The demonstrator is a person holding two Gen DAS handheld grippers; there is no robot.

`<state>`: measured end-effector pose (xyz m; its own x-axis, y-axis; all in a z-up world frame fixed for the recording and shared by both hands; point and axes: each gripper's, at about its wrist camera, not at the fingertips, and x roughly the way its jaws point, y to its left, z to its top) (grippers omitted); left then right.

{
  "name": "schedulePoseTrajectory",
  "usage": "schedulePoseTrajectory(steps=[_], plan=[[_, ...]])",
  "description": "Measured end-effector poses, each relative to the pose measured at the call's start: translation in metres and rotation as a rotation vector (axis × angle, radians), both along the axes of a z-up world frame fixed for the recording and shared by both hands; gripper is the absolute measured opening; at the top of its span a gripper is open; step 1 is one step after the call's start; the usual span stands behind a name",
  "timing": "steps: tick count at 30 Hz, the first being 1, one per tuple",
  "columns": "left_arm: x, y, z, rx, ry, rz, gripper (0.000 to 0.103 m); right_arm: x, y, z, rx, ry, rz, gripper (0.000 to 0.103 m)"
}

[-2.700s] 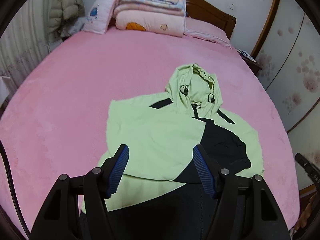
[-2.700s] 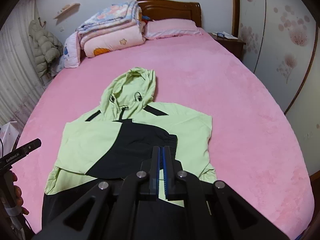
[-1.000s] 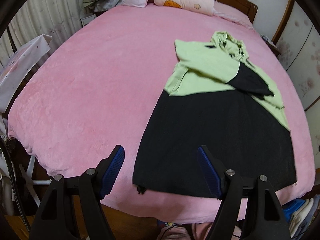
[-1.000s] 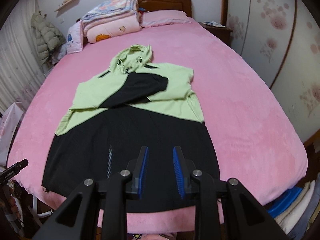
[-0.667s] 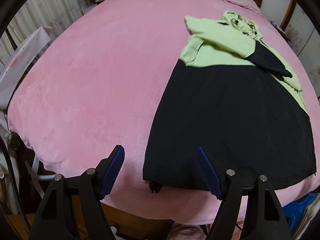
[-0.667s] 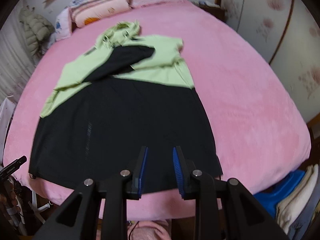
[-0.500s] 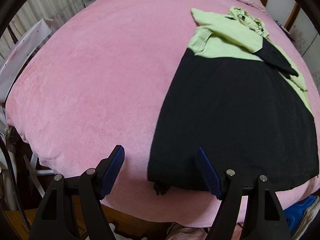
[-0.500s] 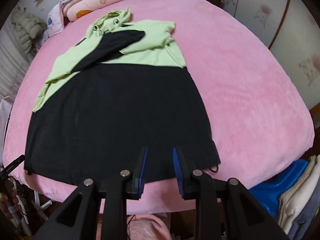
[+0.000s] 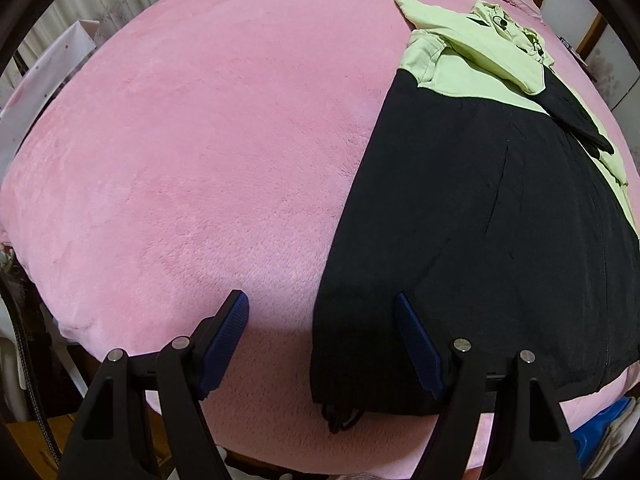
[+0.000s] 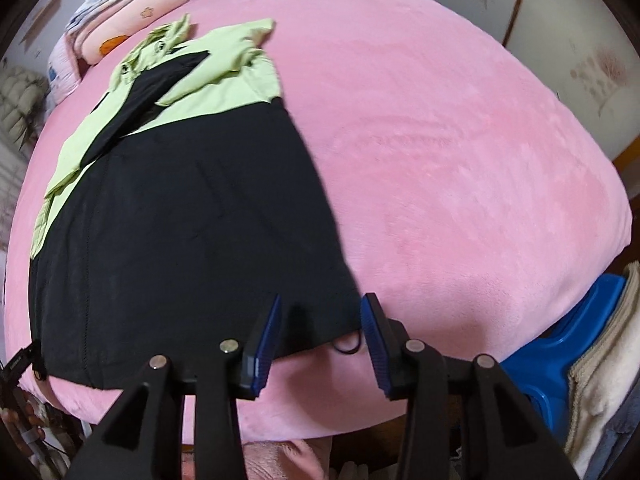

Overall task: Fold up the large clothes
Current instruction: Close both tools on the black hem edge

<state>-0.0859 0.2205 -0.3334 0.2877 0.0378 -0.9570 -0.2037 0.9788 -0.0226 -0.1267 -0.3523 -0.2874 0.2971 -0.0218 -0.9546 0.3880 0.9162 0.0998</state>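
A large hooded jacket [image 9: 480, 220] [image 10: 180, 208], black below and light green at chest and hood, lies flat on the pink bed [image 9: 200, 140], sleeves folded across the chest. My left gripper [image 9: 322, 320] hangs wide open over the jacket's near left hem corner; its jaws are opening a little, and the pads are not touching the cloth. My right gripper [image 10: 322, 320] hovers over the near right hem corner, its jaws opening, with the hem edge and a drawcord loop [image 10: 347, 345] between the pads but not pinched.
The bed's front edge runs just below both grippers. Folded quilts and pillows [image 10: 120, 8] lie at the headboard. A blue plastic piece [image 10: 560, 360] and pale towels [image 10: 600, 360] sit at the lower right. The other gripper's tip and a hand [image 10: 20, 384] show at the left.
Both grippers have come down and back from over the jacket's chest to its near hem at the bed's front edge. The right gripper's jaws have spread from shut to clearly apart.
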Motion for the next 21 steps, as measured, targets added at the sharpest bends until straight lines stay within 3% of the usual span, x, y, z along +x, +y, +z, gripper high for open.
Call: schedulePoseTrajectory(steps=[5,10,14,17,20,21], plan=[[0.0,0.003,-0.005,-0.033,0.003,0.013,0.08,0.001,-0.017,-0.02,0.06,0.022,-0.026,0.041],[0.002,0.007,-0.013,-0.076,0.022,0.013,0.087,0.006,-0.015,-0.029,0.074,0.02,-0.012,0.041],[0.002,0.008,-0.016,-0.091,0.032,0.016,0.088,0.009,-0.012,-0.034,0.08,0.021,0.005,0.043],[0.002,0.007,-0.017,-0.119,0.059,0.002,0.088,0.01,-0.013,-0.035,0.1,0.035,0.02,0.035],[0.002,0.004,-0.017,-0.152,0.086,-0.001,0.075,0.012,-0.013,-0.033,0.106,0.058,0.056,0.023],[0.002,0.002,-0.017,-0.163,0.093,-0.002,0.06,0.013,-0.012,-0.031,0.101,0.068,0.069,0.023]])
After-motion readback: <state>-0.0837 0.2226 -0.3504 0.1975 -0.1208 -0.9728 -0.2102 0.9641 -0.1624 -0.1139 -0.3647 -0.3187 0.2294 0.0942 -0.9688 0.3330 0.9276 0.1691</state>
